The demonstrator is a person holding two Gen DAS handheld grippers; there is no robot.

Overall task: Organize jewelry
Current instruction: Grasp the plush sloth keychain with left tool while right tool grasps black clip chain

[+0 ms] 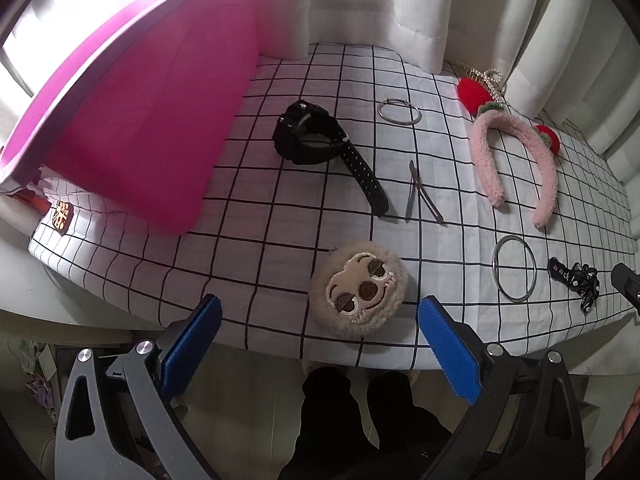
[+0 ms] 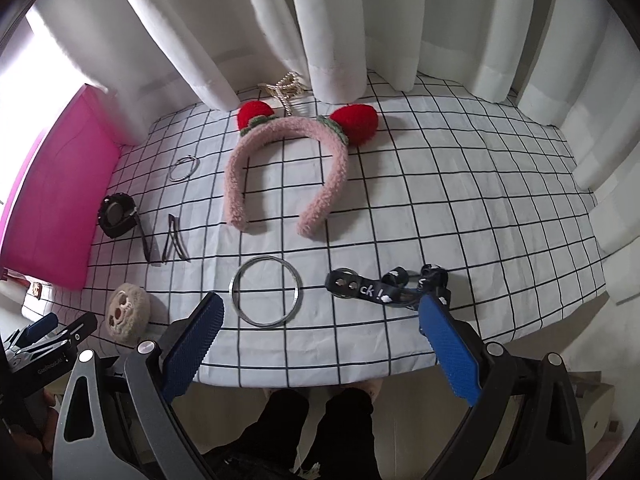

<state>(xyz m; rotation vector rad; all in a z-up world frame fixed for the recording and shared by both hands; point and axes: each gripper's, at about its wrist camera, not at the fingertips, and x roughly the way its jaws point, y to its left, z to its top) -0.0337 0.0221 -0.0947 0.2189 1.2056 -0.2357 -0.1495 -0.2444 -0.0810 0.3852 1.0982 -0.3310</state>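
On the checked cloth lie a black watch [image 1: 320,146] [image 2: 117,216], a small silver bangle [image 1: 399,111] [image 2: 184,169], two hair clips [image 1: 420,194] [image 2: 174,244], a pink fuzzy headband [image 1: 516,164] [image 2: 284,172] with red strawberries, a large silver bangle [image 1: 515,274] [image 2: 266,290], a black printed strap [image 1: 574,278] [image 2: 384,286] and a beige plush face [image 1: 360,288] [image 2: 127,314]. My left gripper [image 1: 320,316] is open at the table's front edge, just before the plush. My right gripper [image 2: 320,316] is open, above the front edge near the large bangle and strap.
A pink open box [image 1: 152,120] [image 2: 52,200] stands at the left. A pearl hair claw [image 2: 286,84] [image 1: 486,78] lies at the back by the white curtain [image 2: 340,20]. The left gripper also shows at the lower left in the right wrist view [image 2: 44,340].
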